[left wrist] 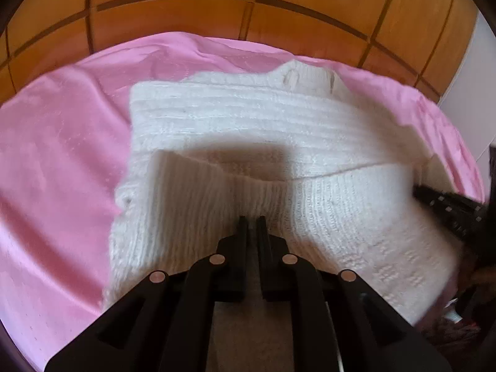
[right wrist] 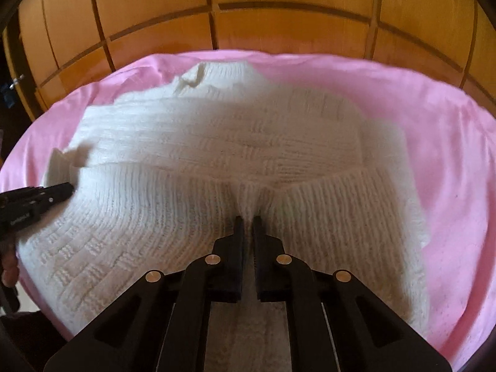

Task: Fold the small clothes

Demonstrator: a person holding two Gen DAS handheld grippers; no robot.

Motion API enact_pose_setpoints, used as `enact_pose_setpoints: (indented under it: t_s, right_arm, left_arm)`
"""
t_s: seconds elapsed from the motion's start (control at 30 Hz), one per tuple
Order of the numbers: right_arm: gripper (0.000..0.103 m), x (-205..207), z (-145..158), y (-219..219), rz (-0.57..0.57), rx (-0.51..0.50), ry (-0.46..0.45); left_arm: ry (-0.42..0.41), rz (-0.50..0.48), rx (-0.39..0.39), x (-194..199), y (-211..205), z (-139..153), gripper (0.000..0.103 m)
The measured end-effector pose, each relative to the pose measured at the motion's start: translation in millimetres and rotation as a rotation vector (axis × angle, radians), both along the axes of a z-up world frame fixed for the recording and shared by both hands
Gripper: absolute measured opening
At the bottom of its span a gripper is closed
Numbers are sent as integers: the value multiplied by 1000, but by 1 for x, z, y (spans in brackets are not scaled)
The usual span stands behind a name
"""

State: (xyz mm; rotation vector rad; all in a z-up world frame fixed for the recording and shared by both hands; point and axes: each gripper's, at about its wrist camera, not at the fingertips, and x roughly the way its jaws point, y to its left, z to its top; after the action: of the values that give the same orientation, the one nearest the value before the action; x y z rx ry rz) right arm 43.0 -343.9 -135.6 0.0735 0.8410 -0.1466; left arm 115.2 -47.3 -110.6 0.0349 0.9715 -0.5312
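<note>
A white knitted sweater (left wrist: pixel 235 124) lies on a pink sheet (left wrist: pixel 62 155), collar at the far end. My left gripper (left wrist: pixel 251 218) is shut on the ribbed hem of the sweater, which is lifted and bunched at the fingertips. My right gripper (right wrist: pixel 247 218) is shut on the same ribbed hem of the sweater (right wrist: pixel 217 142) further right. The right gripper shows at the right edge of the left wrist view (left wrist: pixel 417 190). The left gripper shows at the left edge of the right wrist view (right wrist: pixel 71 189). The hem hangs folded over between them.
A wooden headboard (left wrist: pixel 248 9) with dark inlaid lines rises behind the sheet and also shows in the right wrist view (right wrist: pixel 248 21). Pink sheet (right wrist: pixel 434 124) lies bare on both sides of the sweater. A white wall (left wrist: pixel 474 93) is at far right.
</note>
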Motion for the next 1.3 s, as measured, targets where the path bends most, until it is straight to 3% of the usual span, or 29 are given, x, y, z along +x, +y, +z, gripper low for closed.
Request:
enact_pose_setpoints:
  t_s: [0.27, 0.43, 0.6, 0.67, 0.7, 0.73, 0.77, 0.83, 1.03, 1.23, 1.3]
  right_arm:
    - [7, -2, -1, -3, -2, 40, -10]
    - [7, -1, -1, -4, -4, 49, -11]
    - [15, 0, 1, -4, 8, 69, -6]
    - [15, -1, 3, -5, 12, 71, 0]
    - [18, -1, 5, -5, 17, 75, 0]
    - [27, -2, 7, -5, 24, 82, -1]
    - [37, -4, 10, -6, 30, 93, -1]
    - [47, -10, 17, -9, 36, 106, -14]
    - [47, -41, 43, -41, -57, 8, -63]
    - [47, -37, 33, -65, -118, -64, -30]
    - [47, -31, 27, -68, -118, -61, -17]
  left_arm:
    - [-88, 48, -68, -11, 47, 29, 40]
    - [-47, 22, -67, 9, 61, 21, 51]
    - [-4, -34, -50, 26, 46, 6, 47]
    - [-9, -28, -18, 27, 41, 1, 24]
    - [-9, -28, -11, 27, 40, -1, 20]
    - [-10, -27, -7, 27, 40, -2, 15]
    - [-14, -28, -3, 27, 40, -3, 13]
    - [-19, -29, -5, 25, 41, -3, 13]
    - [-18, -11, -17, 25, 45, -5, 20]
    - [-30, -15, -14, 23, 44, -3, 18]
    - [-36, -23, -8, 22, 43, -2, 13]
